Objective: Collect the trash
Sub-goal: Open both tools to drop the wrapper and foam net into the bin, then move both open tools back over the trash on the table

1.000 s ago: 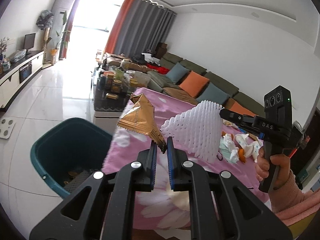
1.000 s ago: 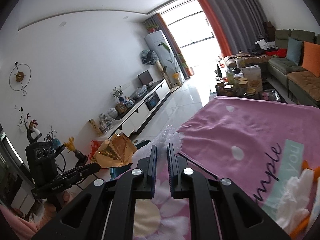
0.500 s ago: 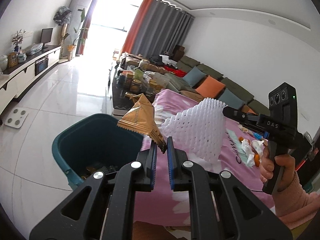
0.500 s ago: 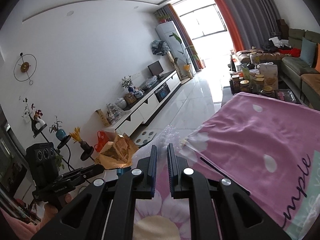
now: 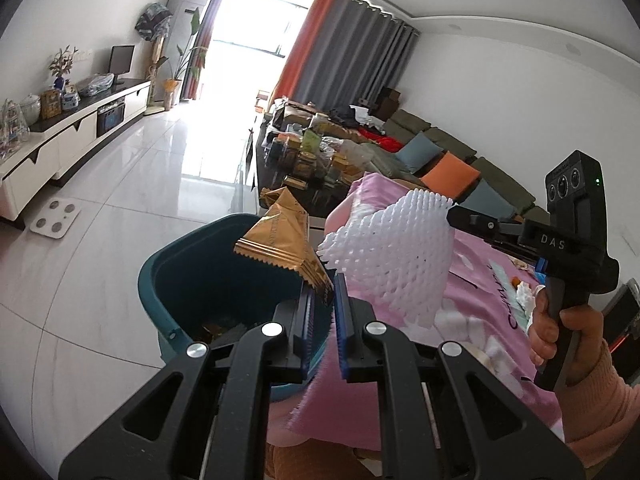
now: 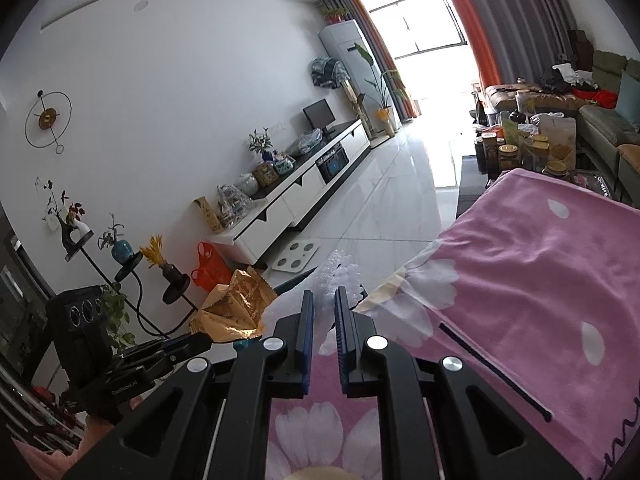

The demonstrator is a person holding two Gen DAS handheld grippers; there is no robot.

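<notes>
Living rm, pink cloth (image 5: 404,412) over table; left tongs (image 5: 323,292) clamp gold wrapper (image 5: 280,244) above teal bin (image 5: 160,264), right tongs (image 6: 323,300) clamp white foam net (image 5: 392,252)

A gold wrapper (image 5: 280,240), a white foam net (image 5: 392,256), a teal bin (image 5: 168,280), and a pink flowered tablecloth (image 6: 540,280).

Wrist fisheyes, looking along jaws, close, angled down, sharing pink tablecloth (image 5: 472,280)

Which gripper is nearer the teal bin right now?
Left. The left gripper, shut on the gold wrapper, hangs over the teal bin's rim. The right gripper, shut on white foam netting, sits farther off over the pink tablecloth.
</notes>
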